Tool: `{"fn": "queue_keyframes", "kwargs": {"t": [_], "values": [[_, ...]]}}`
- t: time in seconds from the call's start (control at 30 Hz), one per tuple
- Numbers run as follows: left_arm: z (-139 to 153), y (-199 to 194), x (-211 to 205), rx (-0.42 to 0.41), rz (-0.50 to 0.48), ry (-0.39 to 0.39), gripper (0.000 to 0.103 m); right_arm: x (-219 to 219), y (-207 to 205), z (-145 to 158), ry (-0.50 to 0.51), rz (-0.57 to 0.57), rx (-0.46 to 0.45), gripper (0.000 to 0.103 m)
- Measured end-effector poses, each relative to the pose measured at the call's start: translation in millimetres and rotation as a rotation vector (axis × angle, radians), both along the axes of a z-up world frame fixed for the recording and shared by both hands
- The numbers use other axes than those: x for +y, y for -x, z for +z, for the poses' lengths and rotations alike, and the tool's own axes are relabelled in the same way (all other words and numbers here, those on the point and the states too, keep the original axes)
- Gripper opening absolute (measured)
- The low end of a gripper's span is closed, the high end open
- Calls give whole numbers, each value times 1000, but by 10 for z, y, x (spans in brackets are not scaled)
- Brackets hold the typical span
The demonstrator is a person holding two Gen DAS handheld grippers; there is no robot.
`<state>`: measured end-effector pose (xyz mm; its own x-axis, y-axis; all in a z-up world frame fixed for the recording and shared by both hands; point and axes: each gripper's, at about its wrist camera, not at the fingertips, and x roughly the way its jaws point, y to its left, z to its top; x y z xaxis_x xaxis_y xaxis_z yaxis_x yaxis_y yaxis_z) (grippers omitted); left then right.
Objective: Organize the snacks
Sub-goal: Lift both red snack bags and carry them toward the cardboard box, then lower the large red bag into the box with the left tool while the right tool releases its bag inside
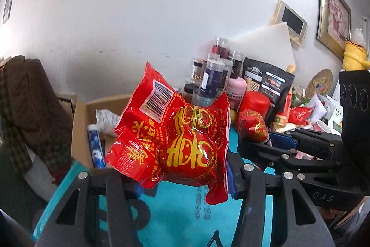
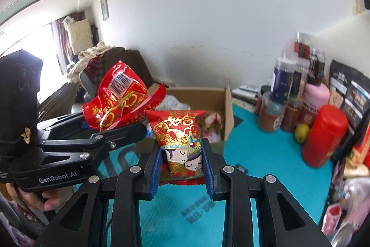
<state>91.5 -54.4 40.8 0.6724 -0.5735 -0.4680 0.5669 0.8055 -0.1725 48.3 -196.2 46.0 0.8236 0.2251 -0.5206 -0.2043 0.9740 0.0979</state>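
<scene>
Left gripper [image 1: 185, 179] clamped on red egg packet [image 1: 175, 136]; right gripper [image 2: 182, 168] pinching cartoon-face snack pouch [image 2: 179, 138] — both held above teal mat [image 2: 254, 154], near open cardboard box [image 2: 227, 112]

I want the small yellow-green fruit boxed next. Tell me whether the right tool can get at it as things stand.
Probably not yet. The right tool is shut on a red cartoon-print snack packet. The small yellow-green fruit sits on the teal mat, tucked against a red plastic canister and jars.
</scene>
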Motion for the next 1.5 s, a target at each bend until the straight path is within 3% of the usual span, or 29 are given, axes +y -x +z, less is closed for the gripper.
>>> {"fn": "queue_keyframes", "kwargs": {"t": [0.43,0.87,1.0,1.1,1.5], "values": [[100,-766,-20,-37,25,16,52,-2,-740,138,29,12,-38,31],[17,-1579,-13,-9,44,-4,52,59,-1550,118,76,35,-48,31],[-79,-1756,-55,-1,61,-41,52,65,-1781,54,85,45,-25,31],[-198,-1930,-80,49,49,-56,52,35,-1937,-30,75,49,5,31],[-509,-2299,-190,150,48,-126,52,-116,-2370,-383,22,41,183,31]]}}
